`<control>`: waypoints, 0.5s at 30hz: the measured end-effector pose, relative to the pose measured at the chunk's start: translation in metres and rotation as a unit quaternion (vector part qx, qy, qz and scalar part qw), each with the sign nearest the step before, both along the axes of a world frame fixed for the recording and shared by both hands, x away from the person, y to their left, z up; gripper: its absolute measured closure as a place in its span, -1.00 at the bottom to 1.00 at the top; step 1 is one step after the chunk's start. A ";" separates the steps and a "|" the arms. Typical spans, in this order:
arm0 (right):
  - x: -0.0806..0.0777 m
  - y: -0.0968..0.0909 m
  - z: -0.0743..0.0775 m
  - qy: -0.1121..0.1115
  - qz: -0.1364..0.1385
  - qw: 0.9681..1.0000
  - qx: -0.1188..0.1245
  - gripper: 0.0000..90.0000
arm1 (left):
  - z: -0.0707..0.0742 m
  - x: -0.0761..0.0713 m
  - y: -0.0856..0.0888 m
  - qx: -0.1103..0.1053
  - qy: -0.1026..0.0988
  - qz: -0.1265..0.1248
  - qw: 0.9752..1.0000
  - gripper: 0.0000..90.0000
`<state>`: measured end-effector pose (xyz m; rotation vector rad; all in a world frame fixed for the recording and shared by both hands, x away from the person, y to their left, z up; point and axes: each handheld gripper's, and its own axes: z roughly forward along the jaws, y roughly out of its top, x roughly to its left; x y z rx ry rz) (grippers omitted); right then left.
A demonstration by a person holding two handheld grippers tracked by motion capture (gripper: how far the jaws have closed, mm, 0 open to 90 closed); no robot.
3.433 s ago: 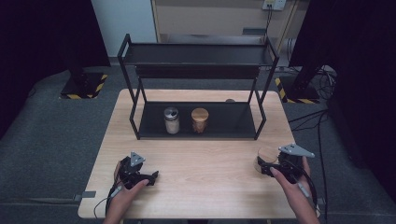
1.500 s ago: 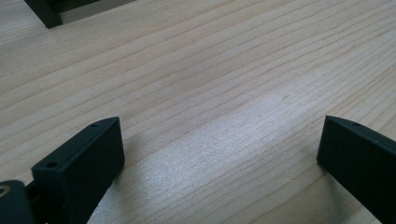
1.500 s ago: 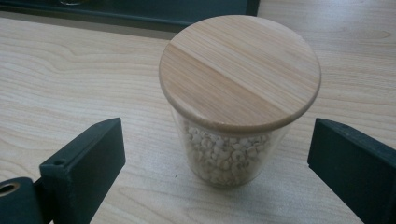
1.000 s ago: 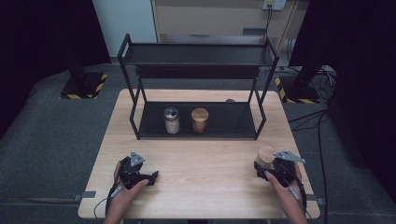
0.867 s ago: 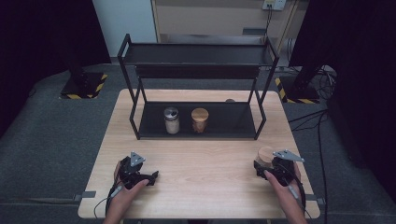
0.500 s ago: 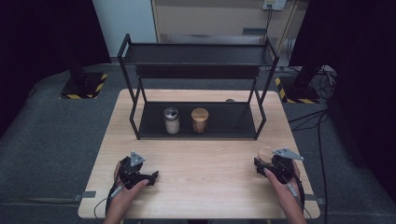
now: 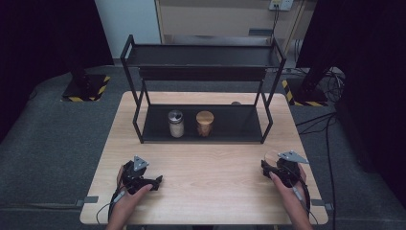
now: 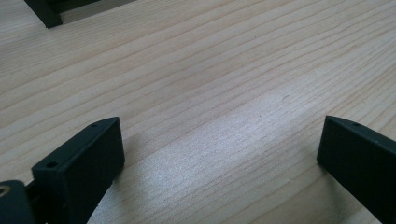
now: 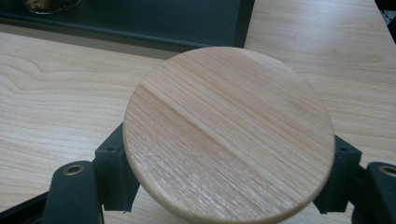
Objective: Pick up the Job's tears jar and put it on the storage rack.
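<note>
My right gripper (image 9: 229,182) has just closed on a wood-lidded jar (image 9: 229,133) near the tabletop's (image 7: 210,167) right edge; its lid hides the body. My left gripper (image 8: 219,154) gapes, holding nothing, near the front-left corner.

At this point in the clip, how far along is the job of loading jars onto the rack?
Done: two jars, a metal-lidded jar and a wooden-lidded jar, stand on the bottom shelf of the black rack. In hand: the right gripper has just closed on a third jar with a round wooden lid, which sits on the table. Left: lifting it to the rack. The left gripper lies open on bare wood.
</note>
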<state>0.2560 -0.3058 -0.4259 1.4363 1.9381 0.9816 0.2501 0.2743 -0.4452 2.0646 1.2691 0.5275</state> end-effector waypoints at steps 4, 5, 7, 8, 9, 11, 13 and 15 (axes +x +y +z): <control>0.001 0.000 0.002 0.003 0.001 1.000 0.001 -0.42 | 0.000 0.000 0.000 0.000 0.000 0.000 1.000 -1.00; 0.000 0.000 0.002 0.001 0.002 1.000 0.003 -0.42 | 0.000 0.000 0.000 0.000 0.000 0.000 1.000 -1.00; -0.002 0.000 0.004 -0.003 0.004 1.000 0.004 -0.42 | 0.000 0.000 0.000 0.000 0.000 0.000 1.000 -1.00; -0.003 0.001 0.006 -0.004 0.008 1.000 0.004 -0.42 | 0.000 0.000 0.000 0.000 0.000 0.000 1.000 -1.00; -0.003 0.002 0.007 -0.004 0.010 1.000 0.003 -0.42 | 0.000 0.000 0.000 0.000 0.000 0.000 1.000 -1.00; -0.003 0.005 0.011 -0.005 0.015 1.000 0.001 -0.42 | 0.000 0.000 0.000 0.000 0.000 0.000 1.000 -1.00; -0.004 0.007 0.014 -0.008 0.020 1.000 -0.001 -0.42 | 0.000 0.000 0.000 0.000 0.000 0.000 1.000 -1.00; -0.004 0.010 0.016 -0.011 0.024 1.000 -0.002 -0.42 | 0.000 0.000 0.000 0.000 0.000 0.000 1.000 -1.00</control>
